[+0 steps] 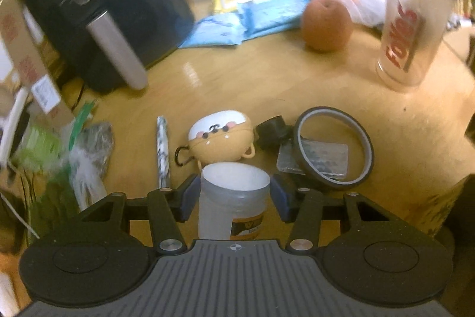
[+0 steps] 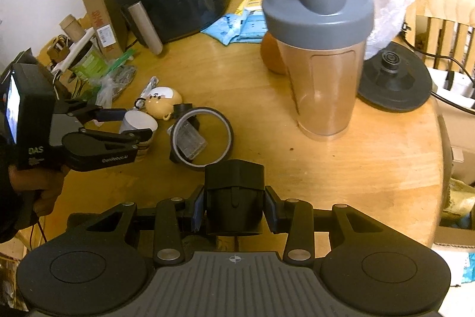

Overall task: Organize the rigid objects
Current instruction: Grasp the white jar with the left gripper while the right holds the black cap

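Frosted plastic, the small white-lidded container [image 1: 234, 198] sits clamped between the left gripper [image 1: 234, 193] jaws near the table [image 1: 297, 85] front edge; the right gripper [image 2: 234, 205] jaws squeeze a black cylindrical cap [image 2: 234, 198] just beside the tape ring [image 2: 202, 135]; the shaker bottle [image 2: 320, 55] stands toward the right edge.

Black grippers, blue-padded fingers [image 2: 198, 208], silver screws, ribbed grey bases.
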### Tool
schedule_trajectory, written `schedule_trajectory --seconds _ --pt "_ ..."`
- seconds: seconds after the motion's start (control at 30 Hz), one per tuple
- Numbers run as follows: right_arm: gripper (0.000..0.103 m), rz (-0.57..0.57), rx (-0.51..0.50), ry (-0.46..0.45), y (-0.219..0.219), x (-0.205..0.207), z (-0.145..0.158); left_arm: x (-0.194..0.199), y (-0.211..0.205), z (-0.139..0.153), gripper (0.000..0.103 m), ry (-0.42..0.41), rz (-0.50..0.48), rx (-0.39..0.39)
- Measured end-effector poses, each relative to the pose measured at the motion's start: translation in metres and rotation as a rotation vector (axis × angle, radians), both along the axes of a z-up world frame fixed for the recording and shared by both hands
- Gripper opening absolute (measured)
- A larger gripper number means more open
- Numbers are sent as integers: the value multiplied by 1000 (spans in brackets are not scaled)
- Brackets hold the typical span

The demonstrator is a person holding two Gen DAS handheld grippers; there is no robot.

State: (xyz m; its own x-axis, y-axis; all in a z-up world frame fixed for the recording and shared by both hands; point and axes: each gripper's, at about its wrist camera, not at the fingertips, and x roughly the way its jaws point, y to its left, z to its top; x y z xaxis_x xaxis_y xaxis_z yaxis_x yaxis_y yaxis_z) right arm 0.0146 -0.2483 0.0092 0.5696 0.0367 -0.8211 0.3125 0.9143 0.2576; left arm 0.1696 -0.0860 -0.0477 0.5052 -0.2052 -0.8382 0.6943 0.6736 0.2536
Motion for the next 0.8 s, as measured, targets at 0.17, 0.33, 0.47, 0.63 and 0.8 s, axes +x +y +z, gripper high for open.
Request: schedule_trajectory --seconds 0.17,0.33,0.47,0.63,0.8 --pt "43 26 2 1 4 5 0 9 19 7 51 84 136 -81" --pt "43 48 5 4 7 8 -2 8 32 9 51 128 202 -118" --pt "43 65 5 17 8 12 -3 4 34 9 51 143 223 -111" --pt "43 91 7 22 11 14 -4 5 35 7 51 141 263 -98" --pt "43 103 5 23 12 15 -2 13 33 3 52 157 308 -97"
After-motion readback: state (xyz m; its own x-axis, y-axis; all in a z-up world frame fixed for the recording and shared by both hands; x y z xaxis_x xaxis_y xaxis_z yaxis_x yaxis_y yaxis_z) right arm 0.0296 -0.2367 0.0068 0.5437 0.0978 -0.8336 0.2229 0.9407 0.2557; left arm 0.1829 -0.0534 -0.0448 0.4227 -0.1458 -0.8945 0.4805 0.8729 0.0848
